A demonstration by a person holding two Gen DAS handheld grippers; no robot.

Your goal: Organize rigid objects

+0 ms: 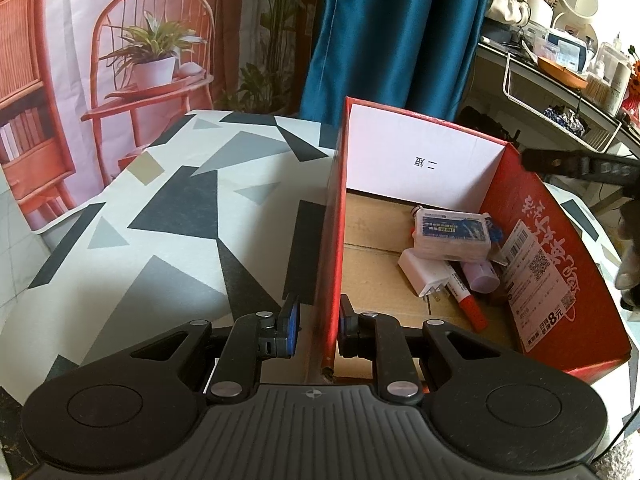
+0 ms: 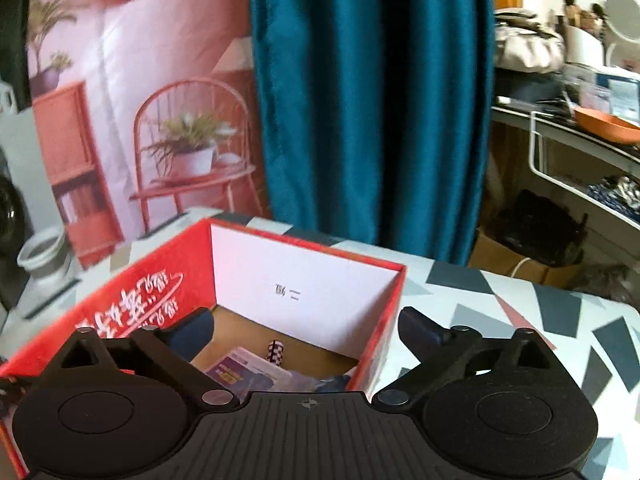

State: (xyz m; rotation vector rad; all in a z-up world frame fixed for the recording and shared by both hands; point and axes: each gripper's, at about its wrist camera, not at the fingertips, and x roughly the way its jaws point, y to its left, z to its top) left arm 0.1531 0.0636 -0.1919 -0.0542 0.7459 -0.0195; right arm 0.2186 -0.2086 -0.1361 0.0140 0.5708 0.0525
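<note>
A red cardboard box (image 1: pixel 532 240) is being steadied on a geometric-patterned tablecloth (image 1: pixel 160 216), its left wall clamped between the nearly closed jaws of the left gripper (image 1: pixel 318 328), one pad outside and one inside. In the left wrist view, at about three o'clock, small hard items are being kept in the box's right half: a white packet with a blue label (image 1: pixel 452 236) is being carried on top of a white plug charger (image 1: pixel 424 272), with a red-capped marker (image 1: pixel 468 300) and a lilac cylinder (image 1: pixel 482 276) beside it. At the right edge of that view, a black finger of the other tool is being held over the box's right wall. In the right wrist view, the right gripper (image 2: pixel 308 328) is being held spread wide and empty above the box. All pieces are judged light and stiff; the charger is best taken across its flat sides, the smooth marker mid-barrel, where slipping is least likely.
</note>
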